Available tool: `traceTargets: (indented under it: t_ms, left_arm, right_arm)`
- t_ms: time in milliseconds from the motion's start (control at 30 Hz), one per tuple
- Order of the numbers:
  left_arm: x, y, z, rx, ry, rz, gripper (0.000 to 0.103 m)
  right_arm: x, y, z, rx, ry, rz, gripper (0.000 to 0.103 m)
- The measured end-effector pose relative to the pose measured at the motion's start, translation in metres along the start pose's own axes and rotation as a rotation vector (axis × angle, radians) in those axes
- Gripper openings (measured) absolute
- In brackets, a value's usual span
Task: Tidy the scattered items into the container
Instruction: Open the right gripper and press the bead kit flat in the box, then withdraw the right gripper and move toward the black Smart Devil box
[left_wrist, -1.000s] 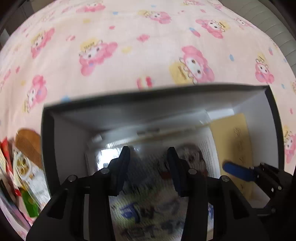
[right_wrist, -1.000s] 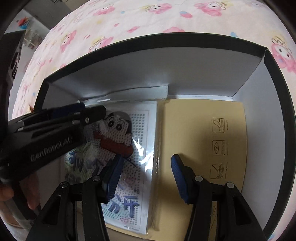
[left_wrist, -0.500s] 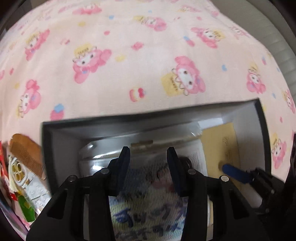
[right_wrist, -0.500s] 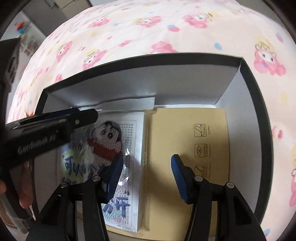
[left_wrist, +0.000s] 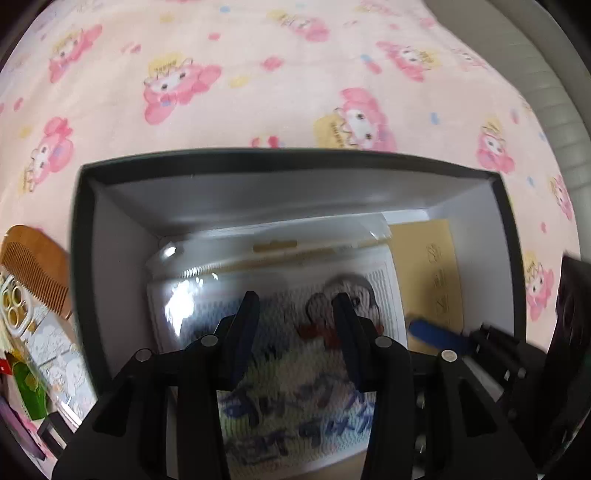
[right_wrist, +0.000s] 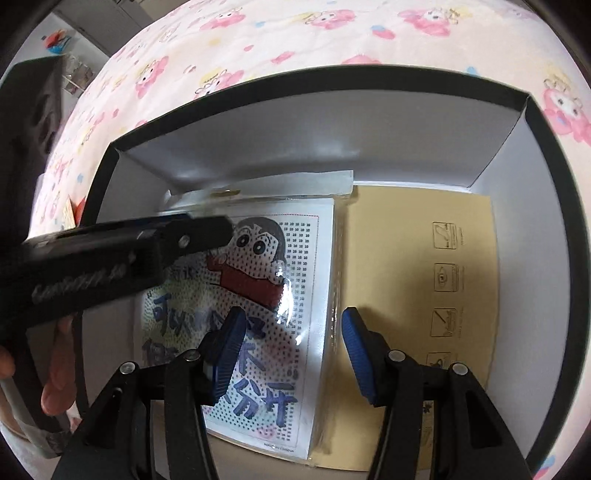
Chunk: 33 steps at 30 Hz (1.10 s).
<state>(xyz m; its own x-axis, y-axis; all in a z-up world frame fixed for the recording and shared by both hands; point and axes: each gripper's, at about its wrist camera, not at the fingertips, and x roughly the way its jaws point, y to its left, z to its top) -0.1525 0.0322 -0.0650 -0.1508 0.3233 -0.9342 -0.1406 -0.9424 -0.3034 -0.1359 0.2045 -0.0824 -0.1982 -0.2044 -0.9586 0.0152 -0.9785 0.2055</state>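
Observation:
A black box (left_wrist: 258, 155) with white inner walls sits on a pink cartoon-print bedsheet (left_wrist: 258, 74). On the box floor lies a plastic-wrapped cartoon bead packet (left_wrist: 207, 295), and beside it on the right a tan card sheet (left_wrist: 432, 258). My left gripper (left_wrist: 295, 299) hovers open over the packet with nothing between its fingers. In the right wrist view the box (right_wrist: 332, 74) holds the same packet (right_wrist: 258, 266) and tan sheet (right_wrist: 406, 277). My right gripper (right_wrist: 293, 317) hangs open above the packet's right edge. The left gripper (right_wrist: 199, 232) reaches in from the left.
Left of the box lie a wooden comb (left_wrist: 33, 273) and several colourful packets (left_wrist: 37, 350). A dark object (left_wrist: 569, 314) stands at the right edge. A person's hand (right_wrist: 55, 369) holds the left gripper. A ribbed grey surface (left_wrist: 546, 92) borders the sheet at the upper right.
My left gripper has risen away from the packet, so more of the box and bedsheet shows. The packet stays flat in the box. The right gripper has shifted only slightly.

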Motion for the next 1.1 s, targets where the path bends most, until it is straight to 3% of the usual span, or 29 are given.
traceTargets:
  t_ms: [133,167,233,300,433,533,767,967,1100]
  left_arm:
    - [-0.035,-0.010,-0.034,0.098,-0.152,0.073,0.044]
    - [-0.040,-0.007,-0.037,0.106,-0.195,0.070,0.050]
    - [-0.059,-0.003,-0.046,0.090,-0.293,0.053,0.060]
    - [-0.064,-0.010,-0.055,0.069,-0.379,0.035,0.063]
    - [-0.082,-0.023,-0.075,0.089,-0.497,0.065,0.063]
    - [-0.092,-0.033,-0.086,0.099,-0.574,0.076,0.076]
    - [-0.128,-0.039,-0.126,0.114,-0.642,0.111,0.077]
    - [-0.157,-0.029,-0.165,0.109,-0.666,0.153,0.077]
    - [-0.177,-0.009,-0.188,0.086,-0.668,0.168,0.077]
  right_arm:
    - [-0.027,0.004,-0.010,0.030,-0.101,-0.077,0.051]
    - [-0.035,0.007,-0.013,0.035,-0.128,-0.089,0.051]
    - [-0.055,0.010,-0.022,0.025,-0.196,-0.115,0.051]
    - [-0.074,0.011,-0.029,0.016,-0.269,-0.142,0.051]
    - [-0.109,0.001,-0.053,0.015,-0.378,-0.194,0.051]
    - [-0.112,0.011,-0.063,0.019,-0.437,-0.183,0.053]
    - [-0.140,0.032,-0.105,0.080,-0.516,-0.134,0.053]
    - [-0.151,0.071,-0.131,0.003,-0.548,-0.163,0.053]
    - [-0.156,0.104,-0.139,-0.062,-0.565,-0.114,0.053]
